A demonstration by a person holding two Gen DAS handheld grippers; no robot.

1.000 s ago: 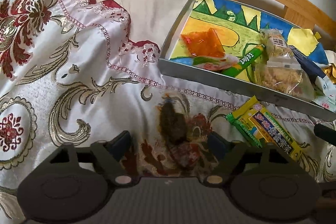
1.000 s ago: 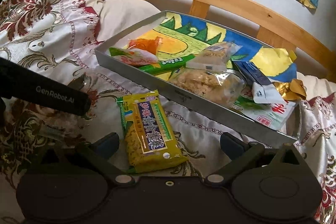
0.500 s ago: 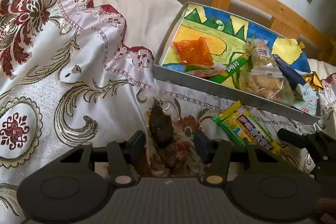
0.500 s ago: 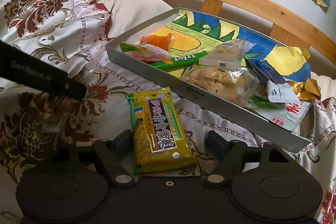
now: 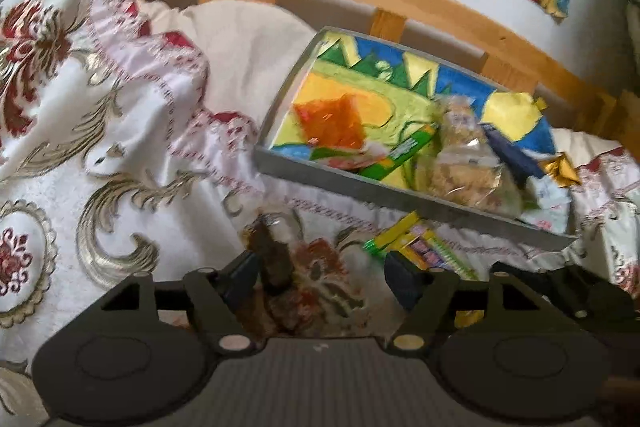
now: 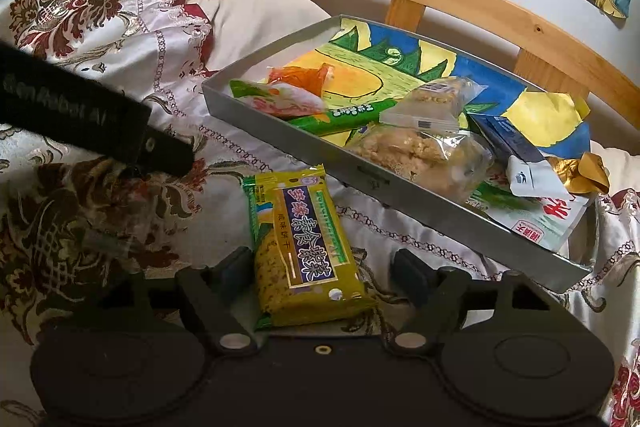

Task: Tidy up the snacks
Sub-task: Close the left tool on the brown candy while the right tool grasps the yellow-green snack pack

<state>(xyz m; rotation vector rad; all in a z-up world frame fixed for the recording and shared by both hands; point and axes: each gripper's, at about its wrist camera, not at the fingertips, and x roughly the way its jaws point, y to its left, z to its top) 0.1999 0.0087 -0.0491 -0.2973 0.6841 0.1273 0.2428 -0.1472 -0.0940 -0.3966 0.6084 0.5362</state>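
1. Left gripper (image 5: 320, 273): jaws opening, over a clear-wrapped dark snack (image 5: 272, 255) on the bedspread (image 5: 120, 155); pads not pressing it.
2. Right gripper (image 6: 320, 273): jaws apart, straddling a yellow cracker packet (image 6: 304, 247) on the bedspread; right pad clear of it.
3. Grey tray (image 6: 400, 189) just beyond, holding other snacks.

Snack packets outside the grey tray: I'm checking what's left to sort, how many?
2. A yellow-green cracker packet lies on the bedspread between the right claw's open fingers. A dark brown snack in clear wrap lies by the opening left claw. Others may be hidden.
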